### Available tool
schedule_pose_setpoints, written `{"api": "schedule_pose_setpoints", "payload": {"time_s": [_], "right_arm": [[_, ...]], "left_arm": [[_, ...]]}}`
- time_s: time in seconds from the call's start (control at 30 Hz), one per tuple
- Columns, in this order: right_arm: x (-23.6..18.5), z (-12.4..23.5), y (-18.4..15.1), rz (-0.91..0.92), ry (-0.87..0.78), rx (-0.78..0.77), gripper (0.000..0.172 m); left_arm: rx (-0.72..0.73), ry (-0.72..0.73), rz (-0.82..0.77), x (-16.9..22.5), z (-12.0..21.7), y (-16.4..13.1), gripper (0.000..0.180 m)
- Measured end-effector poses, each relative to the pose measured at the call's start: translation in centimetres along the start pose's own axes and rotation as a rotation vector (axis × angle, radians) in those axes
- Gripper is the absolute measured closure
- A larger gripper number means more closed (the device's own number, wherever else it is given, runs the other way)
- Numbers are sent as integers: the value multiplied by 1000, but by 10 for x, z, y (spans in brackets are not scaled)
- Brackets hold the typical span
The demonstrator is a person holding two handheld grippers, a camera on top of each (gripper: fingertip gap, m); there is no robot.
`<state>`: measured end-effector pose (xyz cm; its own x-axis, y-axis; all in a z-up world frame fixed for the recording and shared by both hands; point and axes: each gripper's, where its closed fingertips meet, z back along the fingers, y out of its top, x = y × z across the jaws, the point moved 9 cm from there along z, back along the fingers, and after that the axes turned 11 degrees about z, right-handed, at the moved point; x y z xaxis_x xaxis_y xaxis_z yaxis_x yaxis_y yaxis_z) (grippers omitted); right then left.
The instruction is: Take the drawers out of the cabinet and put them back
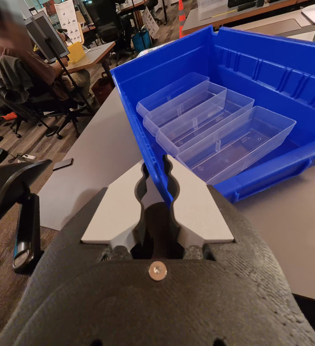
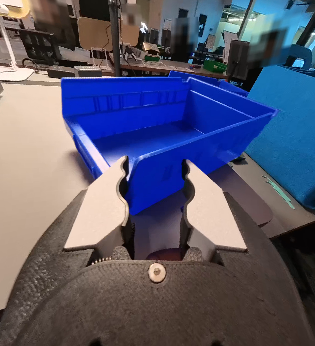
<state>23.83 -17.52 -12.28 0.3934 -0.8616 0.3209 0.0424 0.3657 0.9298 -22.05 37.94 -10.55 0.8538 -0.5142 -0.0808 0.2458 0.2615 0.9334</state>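
Observation:
In the left wrist view a blue bin (image 1: 256, 61) stands on a grey table (image 1: 96, 149), with several clear plastic drawers (image 1: 209, 127) lying side by side inside. My left gripper (image 1: 154, 161) is closed on the bin's left wall near its front corner, one finger inside and one outside. In the right wrist view my right gripper (image 2: 155, 160) is open at the near corner of a blue bin (image 2: 153, 112) whose inside looks empty. That corner shows between the fingers and neither pad presses on it. No cabinet is in view.
A small dark flat object (image 1: 63, 164) lies on the table left of the bin. A person sits at a desk further left (image 1: 21, 71). A turquoise case (image 2: 293, 140) stands right of the bin, thin green tools (image 2: 278, 191) in front of it. Another blue bin (image 2: 209, 80) stands behind.

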Motion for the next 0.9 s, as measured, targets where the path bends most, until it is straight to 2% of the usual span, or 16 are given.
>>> {"api": "schedule_pose_setpoints", "payload": {"time_s": [0.1, 0.27, 0.4, 0.47, 0.53, 0.63, 0.73, 0.83, 0.9], "right_arm": [[8, -5, -2, 30, 52, 14, 124], [27, -17, -4, 83, 127, 1, 149], [43, -33, -5, 101, 232, -3, 159], [48, -38, -2, 94, 260, -8, 160], [52, -31, 7, 97, 264, 25, 148], [54, -4, 25, 111, 268, 101, 139], [26, 23, 44, 103, 421, 180, 129], [-29, 33, 51, 95, 605, 156, 103], [-64, 31, 53, 94, 642, 155, 96]], "left_arm": [[-15, -4, -15, -5, -9, 4, 173], [-57, -35, -35, -22, -32, 15, 173], [-84, -84, -42, -40, -59, 24, 170], [-86, -59, -57, -46, -66, 28, 165], [-56, -19, -49, -46, -59, 33, 151], [56, -27, -11, -30, -27, 38, 139], [116, -199, 6, 11, 2, 35, 125], [80, -443, 19, 61, 13, 26, 113], [85, -476, -3, 86, 11, 22, 112]]}}
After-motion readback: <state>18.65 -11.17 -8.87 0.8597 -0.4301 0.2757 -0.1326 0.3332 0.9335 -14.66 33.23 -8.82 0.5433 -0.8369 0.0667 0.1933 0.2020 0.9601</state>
